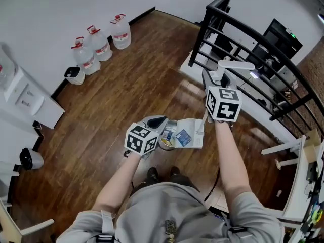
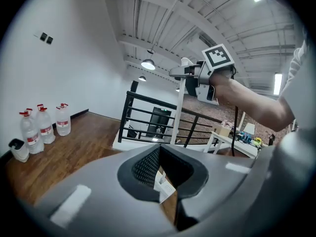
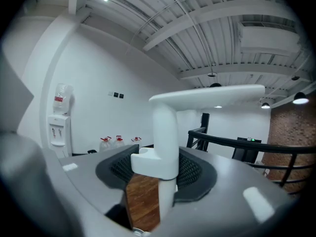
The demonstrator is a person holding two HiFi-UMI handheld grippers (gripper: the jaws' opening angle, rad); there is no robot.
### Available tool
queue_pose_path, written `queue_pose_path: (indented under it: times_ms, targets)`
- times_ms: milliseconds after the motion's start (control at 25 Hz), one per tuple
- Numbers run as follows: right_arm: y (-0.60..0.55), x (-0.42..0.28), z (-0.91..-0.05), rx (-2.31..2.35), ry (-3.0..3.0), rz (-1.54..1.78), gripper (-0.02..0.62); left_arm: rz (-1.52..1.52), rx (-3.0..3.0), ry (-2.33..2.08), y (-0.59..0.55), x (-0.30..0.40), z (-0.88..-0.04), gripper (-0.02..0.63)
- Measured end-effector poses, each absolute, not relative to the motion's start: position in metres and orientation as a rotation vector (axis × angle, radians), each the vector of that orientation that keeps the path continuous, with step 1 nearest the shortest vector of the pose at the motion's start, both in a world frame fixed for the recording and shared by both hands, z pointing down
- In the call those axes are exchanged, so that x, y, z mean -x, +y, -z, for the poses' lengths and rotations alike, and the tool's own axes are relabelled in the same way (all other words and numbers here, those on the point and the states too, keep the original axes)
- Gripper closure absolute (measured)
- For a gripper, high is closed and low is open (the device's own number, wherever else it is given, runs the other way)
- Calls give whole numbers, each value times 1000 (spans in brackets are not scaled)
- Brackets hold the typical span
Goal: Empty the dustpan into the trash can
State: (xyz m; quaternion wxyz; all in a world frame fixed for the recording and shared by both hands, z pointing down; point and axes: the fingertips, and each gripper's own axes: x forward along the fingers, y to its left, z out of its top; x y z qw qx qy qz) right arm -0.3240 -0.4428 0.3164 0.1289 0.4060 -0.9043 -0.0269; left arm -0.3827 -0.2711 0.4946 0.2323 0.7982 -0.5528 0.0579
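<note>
Well apart from the trash can (image 1: 75, 75), the right hand-held gripper (image 3: 160, 177) is clamping the handle (image 3: 165, 127) of the full dustpan (image 1: 191, 135), the left hand-held gripper (image 2: 160, 174) pinching its rim, nothing emptied.

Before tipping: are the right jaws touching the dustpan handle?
Touching. Right gripper view shows the right gripper pressing both jaws on the white dustpan handle.

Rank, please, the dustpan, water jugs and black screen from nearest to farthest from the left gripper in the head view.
1. Dustpan, just right of the left gripper.
2. Water jugs, upper left by the wall.
3. Black screen, far upper right.
</note>
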Motion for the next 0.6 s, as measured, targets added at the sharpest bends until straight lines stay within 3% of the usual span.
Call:
queue_pose_path:
  times_ms: [600]
  targets:
    - [-403, 436, -332, -889, -2650, 265, 390, -50, -1983, -1750, -223, 439, -494, 601]
